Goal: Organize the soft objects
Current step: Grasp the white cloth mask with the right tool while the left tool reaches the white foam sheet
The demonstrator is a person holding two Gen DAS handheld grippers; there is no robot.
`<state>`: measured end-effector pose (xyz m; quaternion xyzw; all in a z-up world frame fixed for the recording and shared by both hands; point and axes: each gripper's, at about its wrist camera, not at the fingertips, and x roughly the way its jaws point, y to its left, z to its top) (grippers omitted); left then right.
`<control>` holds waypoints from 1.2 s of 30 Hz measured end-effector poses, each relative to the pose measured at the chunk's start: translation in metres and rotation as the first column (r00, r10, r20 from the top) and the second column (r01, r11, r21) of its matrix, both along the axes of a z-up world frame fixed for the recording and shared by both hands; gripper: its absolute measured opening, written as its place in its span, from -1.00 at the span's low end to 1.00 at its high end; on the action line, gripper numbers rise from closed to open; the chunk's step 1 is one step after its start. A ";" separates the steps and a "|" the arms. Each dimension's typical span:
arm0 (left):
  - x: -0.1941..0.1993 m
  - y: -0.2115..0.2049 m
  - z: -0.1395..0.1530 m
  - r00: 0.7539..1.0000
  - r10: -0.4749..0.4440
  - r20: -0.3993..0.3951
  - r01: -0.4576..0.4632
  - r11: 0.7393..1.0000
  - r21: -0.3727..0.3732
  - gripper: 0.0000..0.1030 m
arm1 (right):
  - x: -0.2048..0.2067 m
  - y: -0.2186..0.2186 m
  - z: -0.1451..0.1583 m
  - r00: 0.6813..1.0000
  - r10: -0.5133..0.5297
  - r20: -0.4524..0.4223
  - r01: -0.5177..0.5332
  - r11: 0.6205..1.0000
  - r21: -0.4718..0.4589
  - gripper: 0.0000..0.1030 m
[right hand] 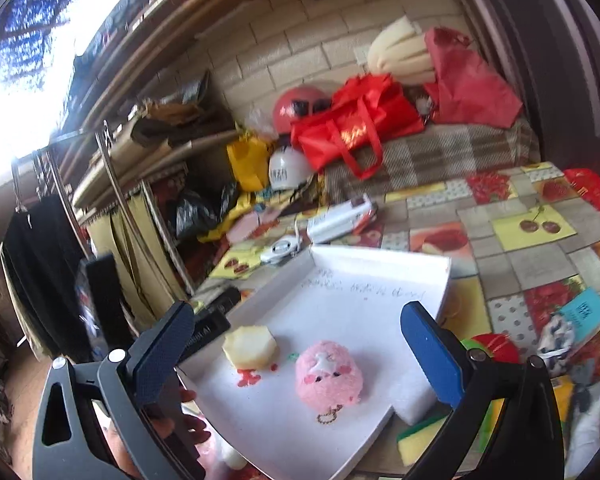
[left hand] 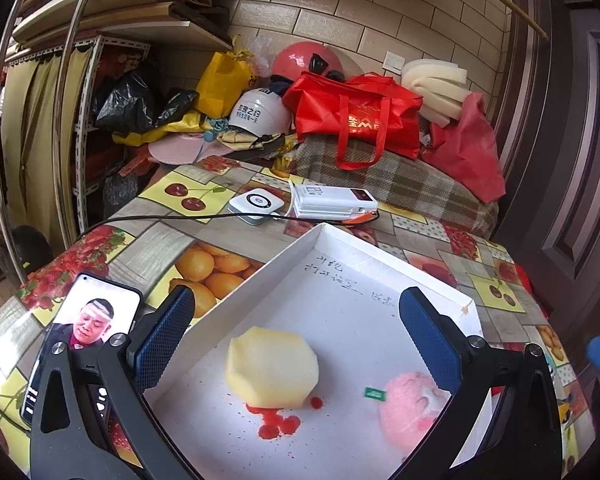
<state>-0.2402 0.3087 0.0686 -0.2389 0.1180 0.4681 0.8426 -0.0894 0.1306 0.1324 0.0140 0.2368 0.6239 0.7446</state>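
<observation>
A pale yellow sponge block (left hand: 272, 368) and a pink plush toy (left hand: 414, 412) lie inside a shallow white box (left hand: 340, 280). My left gripper (left hand: 296, 340) is open and empty, its jaws standing wide above the sponge. In the right wrist view the same sponge (right hand: 250, 346) and pink plush (right hand: 328, 374) lie in the box (right hand: 380, 280). My right gripper (right hand: 296, 352) is open and empty above them. A yellow-green sponge (right hand: 420, 440) and a white foam piece (right hand: 414, 398) lie at the box's near right corner.
A phone (left hand: 84, 328) with its screen lit lies left of the box. A power bank (left hand: 332, 200), a white charger (left hand: 256, 204) and a black cable lie behind it. Bags, helmets and foam pile up at the wall. A blue booklet (right hand: 584, 314) and red-green ball (right hand: 492, 348) lie to the right.
</observation>
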 end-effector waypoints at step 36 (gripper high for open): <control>0.126 -0.198 -0.004 0.250 -0.951 -0.184 0.962 0.266 -0.066 0.99 | 0.123 -0.162 -0.022 0.910 -0.411 0.044 0.413 0.896 -0.166 1.00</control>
